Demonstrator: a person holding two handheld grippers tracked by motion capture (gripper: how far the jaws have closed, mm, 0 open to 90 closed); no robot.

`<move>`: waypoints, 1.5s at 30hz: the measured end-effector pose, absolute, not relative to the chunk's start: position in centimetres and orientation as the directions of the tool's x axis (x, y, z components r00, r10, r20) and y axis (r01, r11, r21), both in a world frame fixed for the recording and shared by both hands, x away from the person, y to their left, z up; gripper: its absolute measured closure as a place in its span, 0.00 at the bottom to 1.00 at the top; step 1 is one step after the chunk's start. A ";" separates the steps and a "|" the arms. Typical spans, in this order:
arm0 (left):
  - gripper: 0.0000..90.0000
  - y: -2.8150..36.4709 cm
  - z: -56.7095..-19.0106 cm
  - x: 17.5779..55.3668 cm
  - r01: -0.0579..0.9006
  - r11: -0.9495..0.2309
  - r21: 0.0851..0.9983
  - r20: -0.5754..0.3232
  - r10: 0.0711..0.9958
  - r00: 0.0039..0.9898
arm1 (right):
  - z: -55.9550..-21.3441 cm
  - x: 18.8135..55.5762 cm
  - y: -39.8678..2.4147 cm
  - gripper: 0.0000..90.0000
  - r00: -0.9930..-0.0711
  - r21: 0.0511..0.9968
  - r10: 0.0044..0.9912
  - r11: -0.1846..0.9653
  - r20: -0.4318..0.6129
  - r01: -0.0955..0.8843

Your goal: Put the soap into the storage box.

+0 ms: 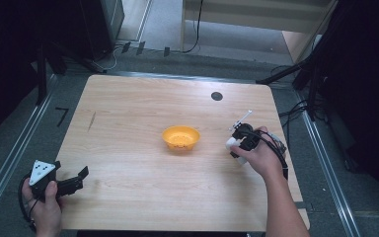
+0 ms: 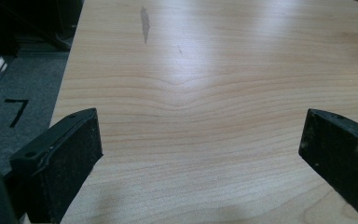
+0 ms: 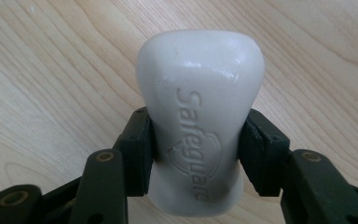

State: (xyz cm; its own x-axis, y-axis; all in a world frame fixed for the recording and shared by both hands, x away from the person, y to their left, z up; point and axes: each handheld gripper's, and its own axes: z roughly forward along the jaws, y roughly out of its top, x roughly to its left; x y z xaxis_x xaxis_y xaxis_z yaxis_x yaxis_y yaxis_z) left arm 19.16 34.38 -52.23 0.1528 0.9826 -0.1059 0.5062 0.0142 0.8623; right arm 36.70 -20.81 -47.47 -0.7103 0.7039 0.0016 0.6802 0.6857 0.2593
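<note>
A white bar of soap [image 3: 199,121] with "Safeguard" stamped on it is clamped between the two black jaws of my right gripper [image 3: 196,151], just above the wooden table. From above, that gripper [image 1: 238,145] sits at the table's right, with the soap [image 1: 231,143] showing white at its tip, right of an orange bowl [image 1: 180,137]. My left gripper [image 1: 77,180] rests at the near left corner, jaws wide apart. Its own view has bare wood between the fingers [image 2: 70,154].
The wooden table [image 1: 143,103] has a dark round mark [image 1: 216,96] near its far edge and a dark smear [image 2: 144,23] on the left. Black stands and cables line the floor around it. The bowl holds something small and brownish.
</note>
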 end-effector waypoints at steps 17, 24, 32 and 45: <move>0.00 34.4 -52.2 19.2 0.510 0.019 0.860 -0.111 0.982 0.151 | -44.4 37.5 -17.8 0.57 -0.781 0.276 0.623 0.759 -0.042 0.590; 0.00 34.5 -52.2 19.2 0.509 0.021 0.861 -0.113 0.982 0.152 | -43.7 38.1 -15.9 0.57 -0.820 0.291 0.569 0.796 -0.059 0.531; 0.00 34.5 -52.2 19.2 0.508 0.024 0.861 -0.116 0.982 0.152 | -42.9 38.5 -14.2 0.57 -0.852 0.293 0.519 0.828 -0.076 0.478; 0.00 34.5 -52.2 19.2 0.509 0.023 0.861 -0.117 0.981 0.154 | -42.3 38.9 -11.6 0.57 -0.893 0.285 0.441 0.871 -0.094 0.400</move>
